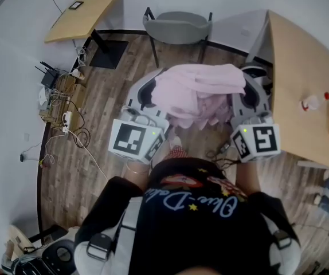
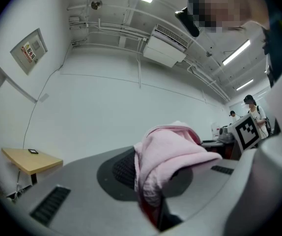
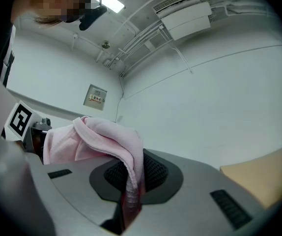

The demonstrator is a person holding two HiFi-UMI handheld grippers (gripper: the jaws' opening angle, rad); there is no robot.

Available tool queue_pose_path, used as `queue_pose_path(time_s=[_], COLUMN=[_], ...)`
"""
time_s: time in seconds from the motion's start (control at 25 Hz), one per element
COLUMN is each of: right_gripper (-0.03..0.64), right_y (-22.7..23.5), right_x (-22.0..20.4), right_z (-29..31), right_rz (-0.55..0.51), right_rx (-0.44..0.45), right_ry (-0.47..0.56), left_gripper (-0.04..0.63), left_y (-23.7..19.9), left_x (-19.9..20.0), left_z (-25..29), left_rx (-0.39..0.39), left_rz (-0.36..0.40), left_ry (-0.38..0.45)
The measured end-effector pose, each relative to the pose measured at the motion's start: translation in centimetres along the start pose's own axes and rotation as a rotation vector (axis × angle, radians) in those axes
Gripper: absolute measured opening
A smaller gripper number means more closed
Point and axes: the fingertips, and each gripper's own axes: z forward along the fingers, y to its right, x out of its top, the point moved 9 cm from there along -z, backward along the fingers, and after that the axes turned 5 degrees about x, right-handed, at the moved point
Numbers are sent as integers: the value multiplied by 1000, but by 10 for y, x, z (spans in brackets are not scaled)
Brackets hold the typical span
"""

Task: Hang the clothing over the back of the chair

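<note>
The pink clothing (image 1: pixel 202 93) is held up bunched between both grippers. The left gripper (image 1: pixel 152 90) pinches its 9 o'clock edge and the right gripper (image 1: pixel 247 87) its 3 o'clock edge. Each pair of jaws is nearly closed, with a fold of cloth clamped in the narrow gap. The grey chair (image 1: pixel 177 27) stands at 12 o'clock of the clothing, apart from it.

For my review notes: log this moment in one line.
left gripper: jaws clamping pink garment | right gripper: jaws clamping same garment | chair: bare
</note>
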Motion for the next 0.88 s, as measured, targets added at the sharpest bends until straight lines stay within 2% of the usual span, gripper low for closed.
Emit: queue_pose_path(time_s=[0.12, 0.52, 0.72, 0.88], right_gripper=[23, 23, 23, 23], right_y=[8, 5, 20, 23], right_x=[-4, -21, -14, -15], right_z=[16, 12, 74, 101], right_rz=[1, -14, -18, -21], right_rx=[-15, -89, -113, -132], right_ry=[-7, 0, -25, -32], left_gripper=[43, 43, 43, 43], left_y=[-12, -18, -66, -89], left_x=[-5, -24, -18, -20], left_z=[18, 29, 79, 98], left_rx=[-14, -92, -116, -135], left_rz=[-7, 1, -15, -15], left_ry=[-3, 12, 4, 4])
